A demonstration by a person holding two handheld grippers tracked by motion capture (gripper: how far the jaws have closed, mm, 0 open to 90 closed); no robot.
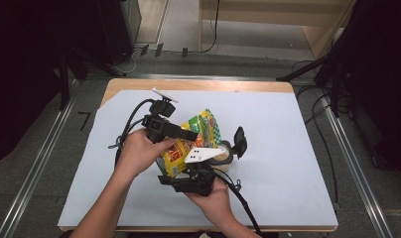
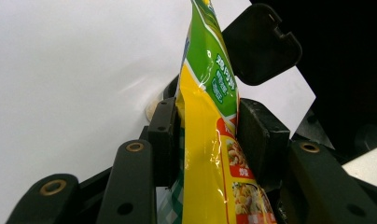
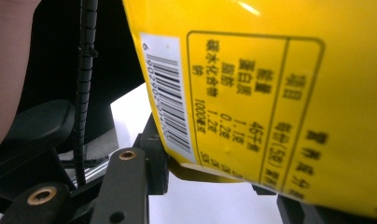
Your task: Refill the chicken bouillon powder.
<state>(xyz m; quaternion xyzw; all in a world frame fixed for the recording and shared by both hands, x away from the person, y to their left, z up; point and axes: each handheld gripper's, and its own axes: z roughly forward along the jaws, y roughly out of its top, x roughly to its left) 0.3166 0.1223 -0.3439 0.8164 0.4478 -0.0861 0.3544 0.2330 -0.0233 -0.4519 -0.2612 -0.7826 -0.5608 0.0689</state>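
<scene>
- While it is held up over the white sheet that covers the table, the yellow-and-green snack bag serves as the landmark for everything else.
- Left of the bag in the high view, the left hand grips the left gripper, which reaches in level from that side.
- In the left gripper view, both black pads press flat against the bag's two faces, so this gripper is clamped on the bag near its upper part.
- Below the bag, nearer the person, the right hand carries the right gripper, with its grey three-cornered plate lying across the bag's front.
- In the right gripper view, the bag's lower edge sits between the pads, one pad touching it beside the barcode; the gripper is closed on the bag.
- Just right of the bag, a small pale round container rests on the sheet with its black lid standing up.
</scene>
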